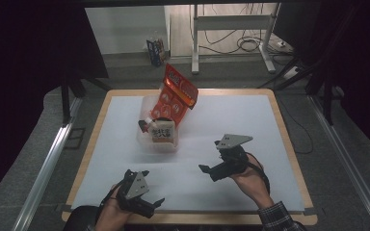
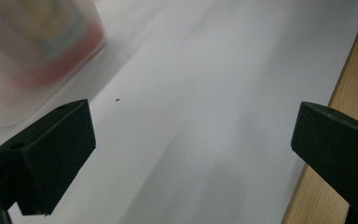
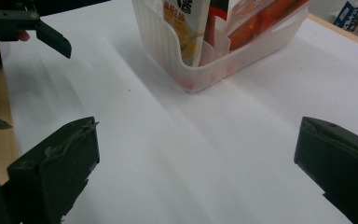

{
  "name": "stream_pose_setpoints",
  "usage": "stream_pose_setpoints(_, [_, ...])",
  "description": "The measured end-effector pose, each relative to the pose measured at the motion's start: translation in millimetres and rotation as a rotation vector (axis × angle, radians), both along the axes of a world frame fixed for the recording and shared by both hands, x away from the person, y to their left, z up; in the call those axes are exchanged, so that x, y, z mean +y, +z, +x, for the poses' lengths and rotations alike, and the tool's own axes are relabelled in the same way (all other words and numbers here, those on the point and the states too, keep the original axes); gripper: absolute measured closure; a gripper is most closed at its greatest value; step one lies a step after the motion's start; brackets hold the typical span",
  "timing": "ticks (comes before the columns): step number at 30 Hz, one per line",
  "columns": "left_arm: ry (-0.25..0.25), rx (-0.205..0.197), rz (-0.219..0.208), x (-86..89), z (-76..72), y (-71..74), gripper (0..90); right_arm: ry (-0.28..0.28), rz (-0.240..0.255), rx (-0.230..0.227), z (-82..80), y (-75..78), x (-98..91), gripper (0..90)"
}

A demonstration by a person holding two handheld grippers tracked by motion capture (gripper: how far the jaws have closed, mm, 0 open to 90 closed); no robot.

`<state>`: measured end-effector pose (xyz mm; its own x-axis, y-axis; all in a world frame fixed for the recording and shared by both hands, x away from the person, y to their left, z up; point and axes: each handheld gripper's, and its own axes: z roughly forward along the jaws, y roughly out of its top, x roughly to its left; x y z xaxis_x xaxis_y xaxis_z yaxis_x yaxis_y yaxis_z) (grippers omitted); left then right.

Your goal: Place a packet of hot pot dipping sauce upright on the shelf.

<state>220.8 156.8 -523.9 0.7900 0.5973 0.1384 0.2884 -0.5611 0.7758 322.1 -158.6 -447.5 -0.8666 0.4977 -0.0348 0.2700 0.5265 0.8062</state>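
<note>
The clear plastic bin [image 1: 150, 137] stood toward the far left of the white sheet on the worktop [image 1: 289, 144], holding snack packets upright: an orange-red packet [image 1: 176, 98] leaned out over its far rim, and a white-and-yellow packet [image 1: 162, 133] sat at its near end. In the right claw's view the bin [image 3: 186, 65] showed a thin divider between the packets.

Both claws were well back from the bin and empty. The right claw [image 1: 206, 169] hovered over the sheet to the bin's near right, its jaws wide apart and aimed toward it. The left claw [image 1: 158, 202] lay near the front edge of the worktop, its jaws likewise apart; its own view showed bare sheet between them and the bin as a blur at upper left [image 2: 37, 51].

We judged nothing to be in the grip, so the step was either an approach or a pause. Were a packet wanted next, the right claw would need to advance, rise over the rim and close on a packet's top edge.
</note>
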Motion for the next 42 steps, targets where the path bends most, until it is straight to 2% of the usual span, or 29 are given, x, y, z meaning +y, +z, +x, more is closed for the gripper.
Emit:
stream_pose_setpoints(19, [-0.001, 0.005, 0.007, -1.3, 0.3, -1.4, 0.0, -0.058, 0.01, 0.017, -4.7, -9.9, -28.3, 0.0])
stream_pose_setpoints(42, [-0.003, 0.009, 0.02, -2.2, 0.5, -2.5, 0.0, -0.134, -0.014, 0.012, -10.7, -19.1, -52.9, 0.0])
